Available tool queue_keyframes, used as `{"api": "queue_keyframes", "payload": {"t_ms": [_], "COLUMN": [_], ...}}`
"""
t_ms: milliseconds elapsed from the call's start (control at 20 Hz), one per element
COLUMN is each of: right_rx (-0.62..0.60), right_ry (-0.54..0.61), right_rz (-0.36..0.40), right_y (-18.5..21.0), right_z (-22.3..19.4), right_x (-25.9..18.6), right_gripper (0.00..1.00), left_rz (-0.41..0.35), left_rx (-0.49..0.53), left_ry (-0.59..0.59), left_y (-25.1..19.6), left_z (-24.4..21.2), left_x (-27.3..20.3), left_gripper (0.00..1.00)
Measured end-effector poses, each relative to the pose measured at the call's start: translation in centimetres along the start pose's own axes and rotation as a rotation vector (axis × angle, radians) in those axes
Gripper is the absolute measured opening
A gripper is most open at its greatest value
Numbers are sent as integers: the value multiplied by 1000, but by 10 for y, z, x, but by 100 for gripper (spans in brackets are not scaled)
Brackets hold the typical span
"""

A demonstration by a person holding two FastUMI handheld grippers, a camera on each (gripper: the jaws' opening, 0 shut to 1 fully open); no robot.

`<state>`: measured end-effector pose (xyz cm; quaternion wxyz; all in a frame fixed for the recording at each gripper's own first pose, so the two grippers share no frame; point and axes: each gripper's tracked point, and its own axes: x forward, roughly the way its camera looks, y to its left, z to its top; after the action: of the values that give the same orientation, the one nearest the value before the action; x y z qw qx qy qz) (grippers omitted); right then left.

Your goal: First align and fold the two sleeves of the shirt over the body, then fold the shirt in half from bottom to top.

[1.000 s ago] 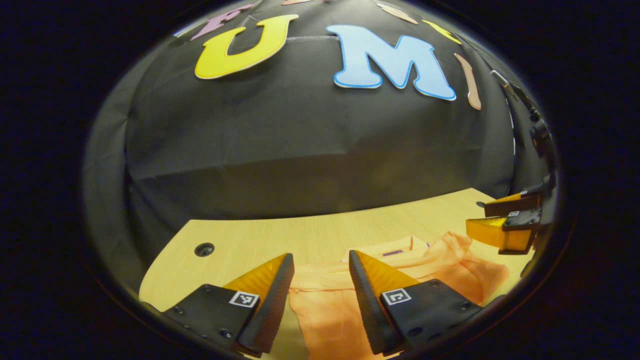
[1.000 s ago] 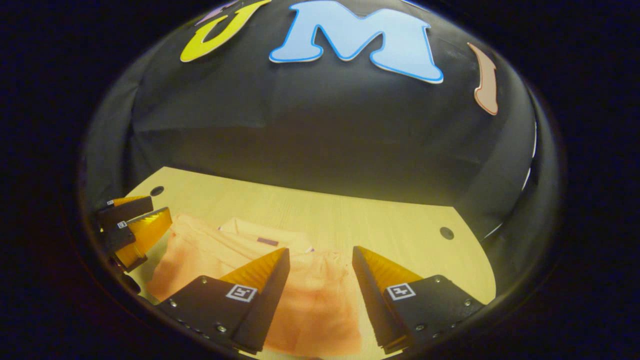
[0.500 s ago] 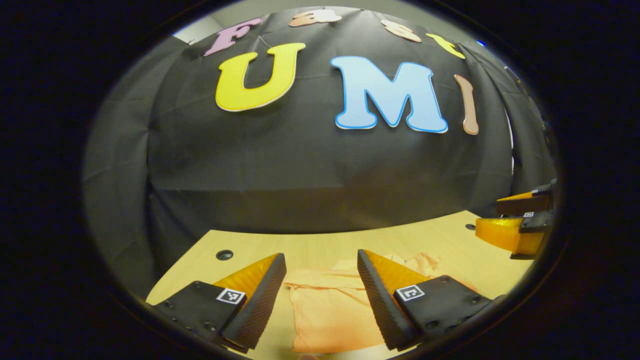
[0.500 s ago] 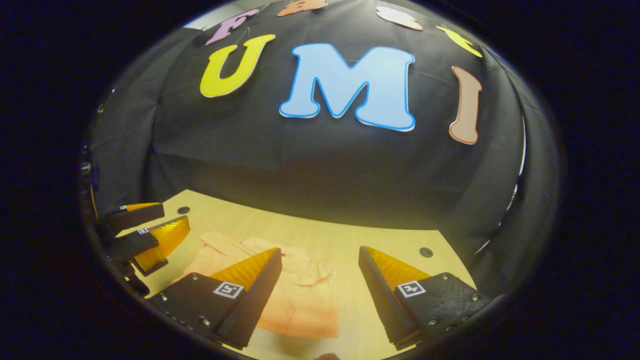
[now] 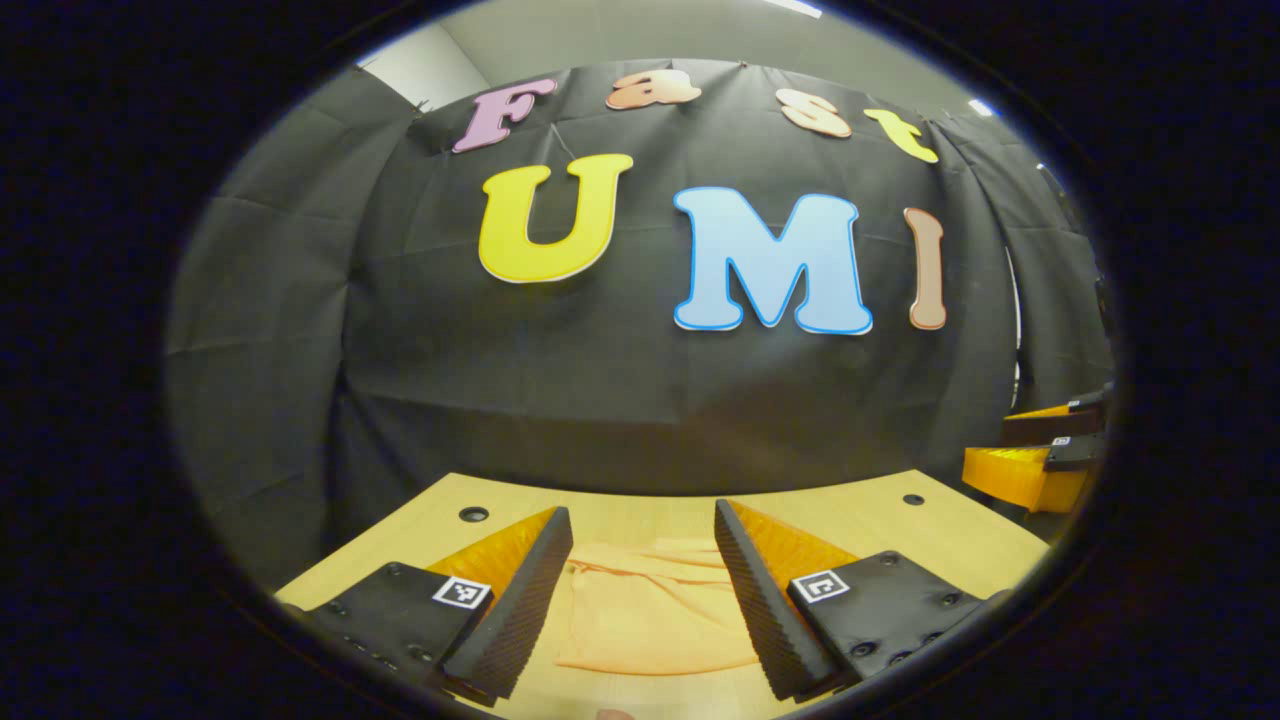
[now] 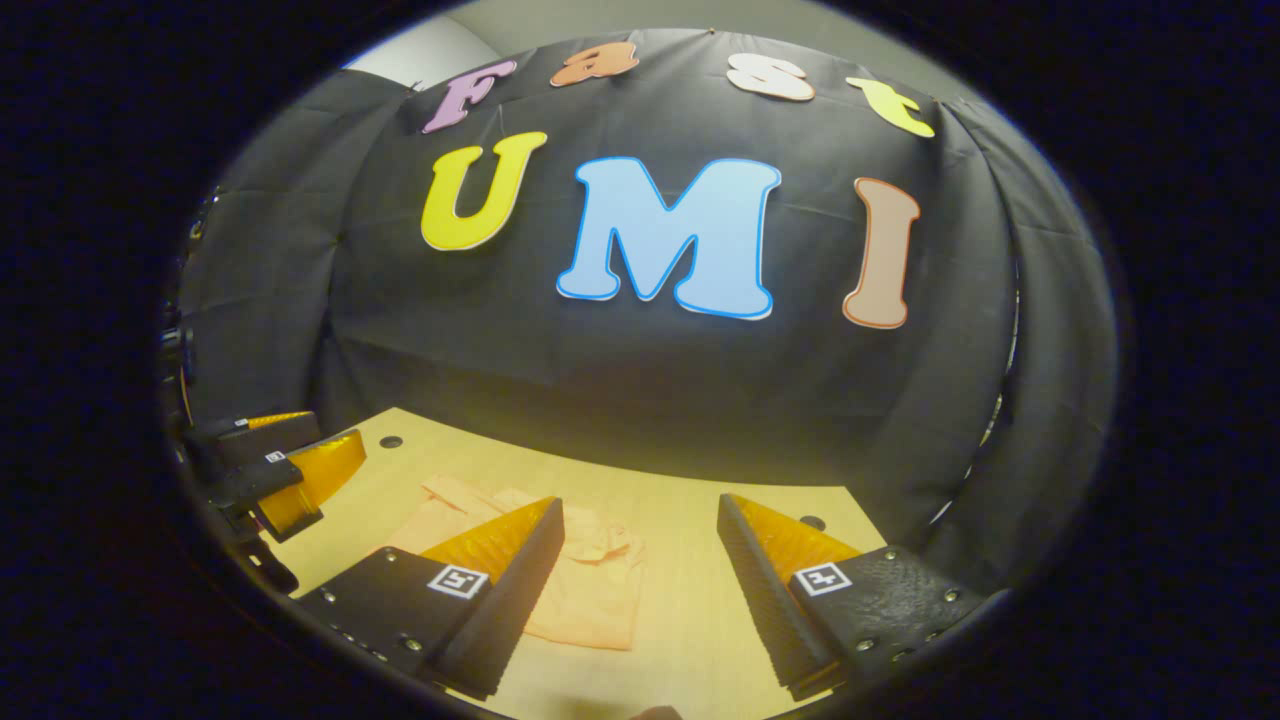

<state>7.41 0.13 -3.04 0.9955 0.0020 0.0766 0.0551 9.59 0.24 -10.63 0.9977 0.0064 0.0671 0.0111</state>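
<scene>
Left gripper view: left tongs [image 5: 640,585] spread wide, gripping nothing, above the tabletop [image 5: 880,525]; folded orange shirt [image 5: 650,620] lies flat between the fingers, apart from them; right tongs [image 5: 1040,455] at far right edge, spread.
Right gripper view: right tongs [image 6: 640,585] spread, empty; shirt [image 6: 590,590] on tabletop [image 6: 680,620] lower left; left tongs [image 6: 285,465] at left, spread.

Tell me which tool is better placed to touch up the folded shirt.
Left, marginally. The shirt lies between the open left tool; the right tool, also open, sits off its edge.
</scene>
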Motion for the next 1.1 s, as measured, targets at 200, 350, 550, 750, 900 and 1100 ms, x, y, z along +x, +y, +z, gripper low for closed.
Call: {"api": "queue_keyframes", "payload": {"t_ms": [200,350,550,750,900,1100], "right_rx": [-10,-28,-19,-6,10,19], "right_ry": [-35,-67,-85,-90,-75,-84], "right_rz": [12,7,-6,-7,-11,-12], "right_y": [-2,1,9,21,27,29], "right_z": [6,13,17,14,8,15], "right_x": [-28,-43,-55,-63,-66,-71], "right_gripper": [96,96,96,96,96,96], "left_rz": [5,3,-16,-22,-34,-39], "left_rx": [-14,16,24,16,6,-7], "left_ry": [-27,-46,-44,-53,-52,-64], "left_y": [-6,-5,-2,10,16,25], "left_z": [14,23,26,28,31,45], "left_x": [-34,-53,-69,-77,-79,-75], "left_gripper": [94,94,94,94,94,94]}}
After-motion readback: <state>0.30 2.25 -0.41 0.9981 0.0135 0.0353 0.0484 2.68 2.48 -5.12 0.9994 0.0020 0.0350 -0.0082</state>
